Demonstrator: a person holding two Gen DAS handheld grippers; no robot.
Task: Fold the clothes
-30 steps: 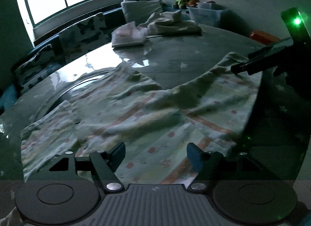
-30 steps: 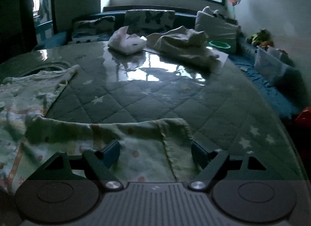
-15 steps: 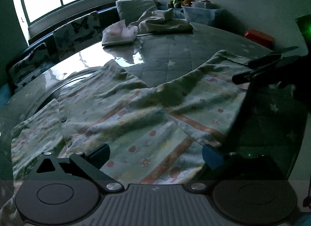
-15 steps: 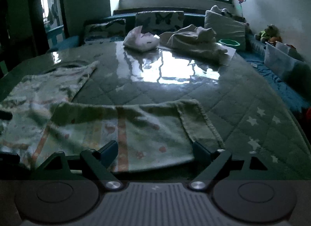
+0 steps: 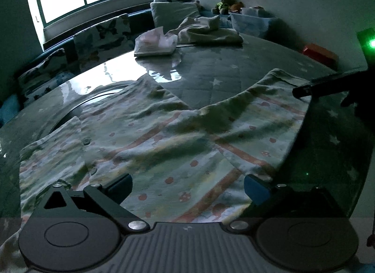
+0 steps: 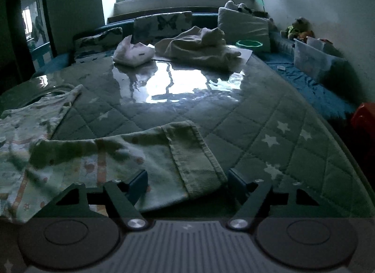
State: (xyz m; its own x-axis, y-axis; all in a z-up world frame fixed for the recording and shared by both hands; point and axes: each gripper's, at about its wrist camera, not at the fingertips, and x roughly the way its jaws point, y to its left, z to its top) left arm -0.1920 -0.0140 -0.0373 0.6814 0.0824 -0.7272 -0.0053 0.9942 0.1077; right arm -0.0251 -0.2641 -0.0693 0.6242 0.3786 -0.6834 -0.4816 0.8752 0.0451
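Left gripper jaws spread wide, nothing clamped; the patterned garment lies flat on the quilted table cover directly under and ahead of it, fabric passing between the fingers but not pinched. Garment has orange stripes and small dots, a button visible ahead-left of the left gripper.

Right gripper jaws closing, ribbed sleeve cuff sits between the fingers; pads not yet pressing on it as far as I can see. Sleeve runs out to the left of that gripper towards the garment body.

In the left wrist view, the right gripper's dark fingers show at far right, over the sleeve end.

Beyond both grippers: a white bundle and a cream heap of clothes at the far table edge, well apart from the garment. Room is dim.
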